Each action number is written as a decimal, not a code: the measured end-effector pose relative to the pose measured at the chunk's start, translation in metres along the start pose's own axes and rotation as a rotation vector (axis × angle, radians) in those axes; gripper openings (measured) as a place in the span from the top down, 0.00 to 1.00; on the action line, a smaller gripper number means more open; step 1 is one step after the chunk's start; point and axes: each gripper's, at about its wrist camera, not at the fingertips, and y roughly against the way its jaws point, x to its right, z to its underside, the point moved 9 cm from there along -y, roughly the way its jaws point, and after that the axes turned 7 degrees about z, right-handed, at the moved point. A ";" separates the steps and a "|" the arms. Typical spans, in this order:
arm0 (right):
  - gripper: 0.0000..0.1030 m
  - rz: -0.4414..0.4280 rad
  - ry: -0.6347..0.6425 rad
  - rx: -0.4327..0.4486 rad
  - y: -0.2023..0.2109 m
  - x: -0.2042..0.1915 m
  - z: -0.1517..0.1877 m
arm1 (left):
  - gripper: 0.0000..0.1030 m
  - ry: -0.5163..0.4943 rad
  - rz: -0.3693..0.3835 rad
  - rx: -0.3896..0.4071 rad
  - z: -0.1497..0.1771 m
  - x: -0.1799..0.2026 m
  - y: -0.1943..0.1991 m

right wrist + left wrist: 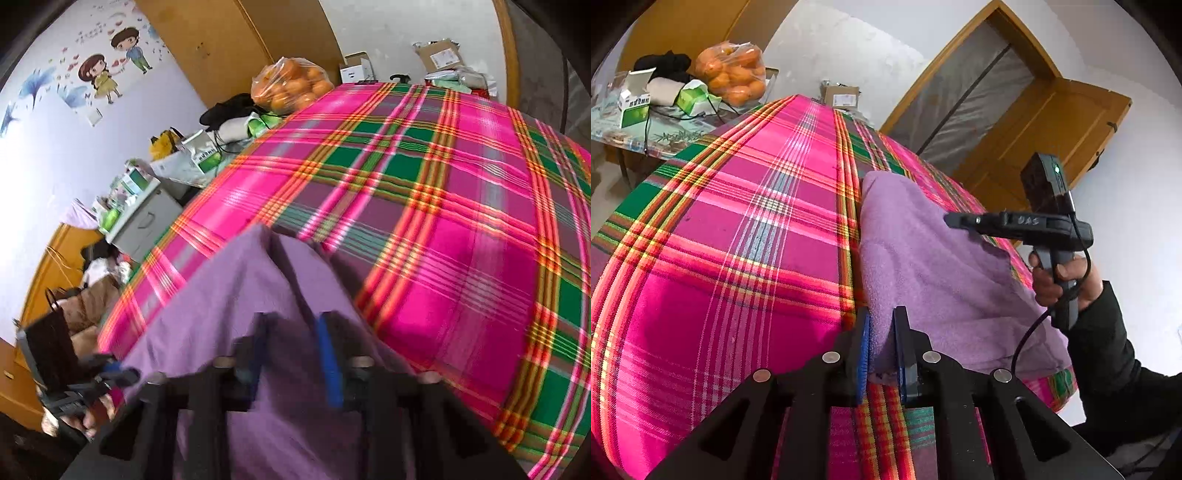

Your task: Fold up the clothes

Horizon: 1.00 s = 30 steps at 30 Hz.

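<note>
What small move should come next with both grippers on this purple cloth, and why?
Probably carry the right gripper across toward the left gripper, laying its edge over. Both seem clamped on the purple cloth: the left pins one edge on the plaid bedspread, while the right holds cloth draped over its fingers, lifted off the bed, so the fold looks half made.

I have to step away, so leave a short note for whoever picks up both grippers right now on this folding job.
Left gripper: shut on the near edge of the purple towel.
Right gripper: shut on purple cloth too; its view is blurred.
The towel lies on the pink plaid sheet, near the sheet's right edge, bunched rather than flat.
Done: both ends gripped, cloth partly gathered.
Left: finish the fold, lay it down and smooth it, probably then release.
</note>
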 end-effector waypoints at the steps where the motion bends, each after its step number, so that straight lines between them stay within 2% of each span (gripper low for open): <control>1: 0.97 0.009 -0.020 0.012 0.002 0.007 -0.001 | 0.88 0.000 -0.003 -0.001 0.001 0.001 -0.001; 7: 0.94 0.056 -0.157 0.097 0.028 0.040 0.003 | 0.88 -0.004 -0.018 0.006 0.001 0.003 0.006; 9: 0.90 0.057 -0.183 0.136 0.045 0.043 0.009 | 0.88 -0.006 -0.024 0.026 -0.004 0.002 0.012; 11: 0.81 0.039 -0.197 0.186 0.064 0.040 0.020 | 0.89 -0.013 -0.038 0.049 -0.009 0.001 0.019; 14: 0.80 0.012 -0.180 0.226 0.077 0.028 0.039 | 0.91 -0.019 -0.053 0.071 -0.018 0.002 0.022; 17: 0.80 0.022 -0.135 0.252 0.079 0.017 0.049 | 0.91 -0.045 -0.043 0.058 -0.022 0.014 0.012; 19: 0.82 0.065 -0.121 0.239 0.069 0.021 0.053 | 0.91 -0.063 -0.026 0.037 -0.022 0.024 0.001; 20: 0.89 0.100 -0.146 0.220 0.063 0.031 0.055 | 0.91 -0.072 -0.021 0.022 -0.021 0.030 -0.006; 23: 0.91 0.153 -0.226 0.217 0.065 0.050 0.061 | 0.91 -0.087 -0.031 0.001 -0.018 0.036 -0.015; 26: 0.87 0.147 -0.194 0.280 0.088 0.036 0.067 | 0.91 -0.100 -0.035 -0.011 -0.016 0.042 -0.021; 30: 0.86 0.105 -0.102 0.345 0.114 -0.002 0.086 | 0.91 -0.123 -0.031 -0.031 -0.011 0.052 -0.029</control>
